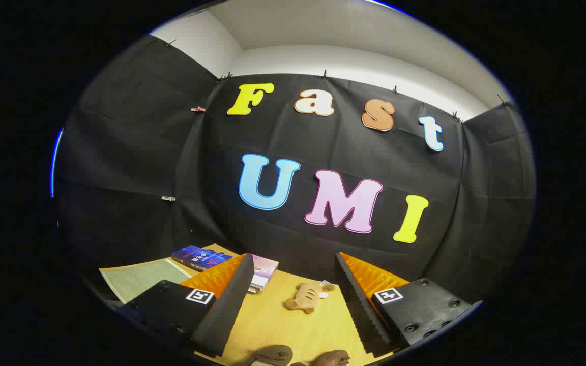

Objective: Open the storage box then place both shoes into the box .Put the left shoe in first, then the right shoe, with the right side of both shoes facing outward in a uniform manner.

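Across the bottom of the view runs the wooden worktop (277,325), the biggest thing, and it carries everything else. Next in size is the hand-held gripper (293,297), held up high and tipped toward the wall, so it looks over the things more than at them. Its two fingers stand wide apart with nothing between them, so it is open and holding nothing. I think it is held like this because it is not yet reaching for anything. At the worktop's left edge lies a flat pale green mat (138,277). Near the far edge, beyond the left finger, lies a dark blue book (199,256), and just beside it a pale box (262,272) that is partly hidden by that finger. I cannot tell if this is the storage box, or if it is open. At the near edge, just below the fingers, peek the tops of two brown shoes (300,356), side by side, maybe waiting to be picked up. Smallest is a tan soft toy (305,297), lying on the worktop between the fingers and a bit beyond them.
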Tool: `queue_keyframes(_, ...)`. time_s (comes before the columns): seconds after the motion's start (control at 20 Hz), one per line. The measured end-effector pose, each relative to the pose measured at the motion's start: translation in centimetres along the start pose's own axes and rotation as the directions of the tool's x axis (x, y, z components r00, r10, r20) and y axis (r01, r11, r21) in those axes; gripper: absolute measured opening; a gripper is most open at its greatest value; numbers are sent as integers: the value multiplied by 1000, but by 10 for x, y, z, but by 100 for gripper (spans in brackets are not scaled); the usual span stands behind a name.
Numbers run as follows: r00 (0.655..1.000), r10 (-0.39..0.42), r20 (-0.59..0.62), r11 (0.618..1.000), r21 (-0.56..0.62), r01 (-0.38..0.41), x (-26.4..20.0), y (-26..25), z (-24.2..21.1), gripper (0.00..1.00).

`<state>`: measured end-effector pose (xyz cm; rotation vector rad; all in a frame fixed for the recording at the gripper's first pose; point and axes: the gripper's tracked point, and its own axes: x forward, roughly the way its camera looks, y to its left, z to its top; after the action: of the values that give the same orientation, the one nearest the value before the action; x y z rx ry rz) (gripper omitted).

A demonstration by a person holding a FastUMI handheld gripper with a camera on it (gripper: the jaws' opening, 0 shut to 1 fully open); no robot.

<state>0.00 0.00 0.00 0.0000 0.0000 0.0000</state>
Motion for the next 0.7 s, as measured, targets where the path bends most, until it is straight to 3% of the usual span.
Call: queue_keyframes(0.7,999,-10,-43,1000,20,11,4,-1,-15,98)
